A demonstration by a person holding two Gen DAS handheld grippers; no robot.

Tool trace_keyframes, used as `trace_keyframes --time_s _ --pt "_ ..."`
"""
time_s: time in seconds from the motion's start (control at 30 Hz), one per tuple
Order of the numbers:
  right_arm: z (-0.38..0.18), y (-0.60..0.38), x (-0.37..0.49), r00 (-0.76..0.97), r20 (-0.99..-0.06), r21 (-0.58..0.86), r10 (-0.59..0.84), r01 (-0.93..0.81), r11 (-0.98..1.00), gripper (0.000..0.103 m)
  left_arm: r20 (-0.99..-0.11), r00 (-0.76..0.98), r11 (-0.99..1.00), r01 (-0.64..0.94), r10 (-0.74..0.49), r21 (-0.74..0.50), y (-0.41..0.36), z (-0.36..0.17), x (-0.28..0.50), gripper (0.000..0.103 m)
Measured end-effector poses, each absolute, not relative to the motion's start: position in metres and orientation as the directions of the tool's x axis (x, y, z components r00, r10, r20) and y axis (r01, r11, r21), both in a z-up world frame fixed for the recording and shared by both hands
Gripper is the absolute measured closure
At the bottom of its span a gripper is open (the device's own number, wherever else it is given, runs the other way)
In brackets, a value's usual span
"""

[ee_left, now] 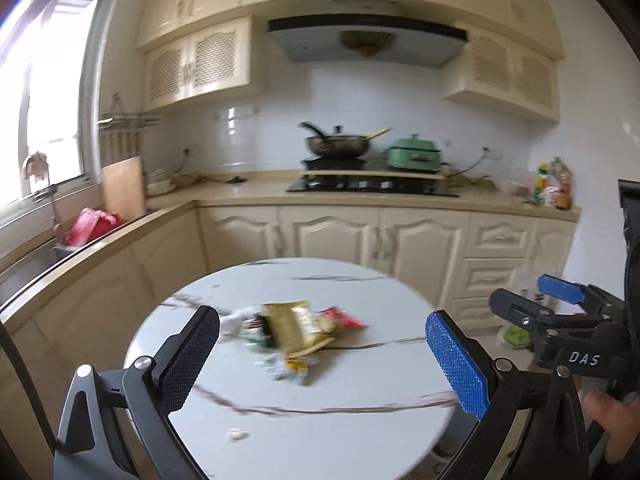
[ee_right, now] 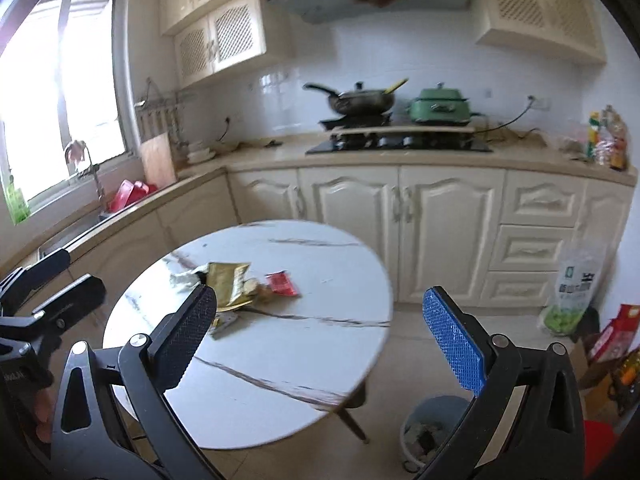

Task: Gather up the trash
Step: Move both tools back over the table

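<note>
Both grippers (left [ee_left: 322, 354], right [ee_right: 320, 330]) agape; bin [ee_right: 434, 426] only in right view.

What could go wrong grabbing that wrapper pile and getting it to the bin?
1. The gold wrapper overlaps the red packet and white scraps, so one pinch may drag or scatter the others.
2. A small crumb lies apart from the pile near the table edge and is easily missed.
3. The waste bin stands on the floor below the table's edge; a loosely held piece may fall beside it. Both frames are blurred.
</note>
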State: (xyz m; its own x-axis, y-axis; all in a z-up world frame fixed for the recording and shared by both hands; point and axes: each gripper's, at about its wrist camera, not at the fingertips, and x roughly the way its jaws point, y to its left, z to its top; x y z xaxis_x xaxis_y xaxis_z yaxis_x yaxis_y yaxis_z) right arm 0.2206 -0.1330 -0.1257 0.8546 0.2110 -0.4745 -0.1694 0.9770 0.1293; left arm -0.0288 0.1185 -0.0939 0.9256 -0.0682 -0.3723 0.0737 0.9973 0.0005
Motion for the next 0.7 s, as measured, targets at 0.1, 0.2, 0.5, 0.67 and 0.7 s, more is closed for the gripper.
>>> trace_keyframes --time_s 0.1,0.2,0.5,0.67,0.7 --pt "-0.139 -0.112 0.244 0.83 -0.51 0.112 0.226 -0.196 0.974 0.0 -0.421 0.905 0.998 0.039 -0.054 -0.042 0.148 -0.104 -0.018 0.001" --pt "-0.156 -0.095 0.272 0.798 -0.557 0.097 0.229 -0.211 0.973 0.0 -0.481 0.874 0.995 0.021 -0.064 -0.094 0.172 -0.113 0.004 0.001" --pt "-0.21 -0.061 0.344 0.701 -0.67 0.079 0.243 -0.258 0.963 0.0 -0.629 0.772 0.991 0.004 -0.087 -0.132 0.193 -0.152 0.055 0.001" --pt "-0.225 -0.063 0.37 0.685 -0.695 0.062 0.22 -0.247 0.967 0.0 -0.686 0.722 0.995 0.031 -0.09 -0.098 0.175 -0.166 0.097 0.002" --pt "-0.227 -0.063 0.373 0.683 -0.698 0.058 0.216 -0.246 0.968 0.0 -0.689 0.719 0.994 0.028 -0.091 -0.102 0.172 -0.16 0.114 0.003"
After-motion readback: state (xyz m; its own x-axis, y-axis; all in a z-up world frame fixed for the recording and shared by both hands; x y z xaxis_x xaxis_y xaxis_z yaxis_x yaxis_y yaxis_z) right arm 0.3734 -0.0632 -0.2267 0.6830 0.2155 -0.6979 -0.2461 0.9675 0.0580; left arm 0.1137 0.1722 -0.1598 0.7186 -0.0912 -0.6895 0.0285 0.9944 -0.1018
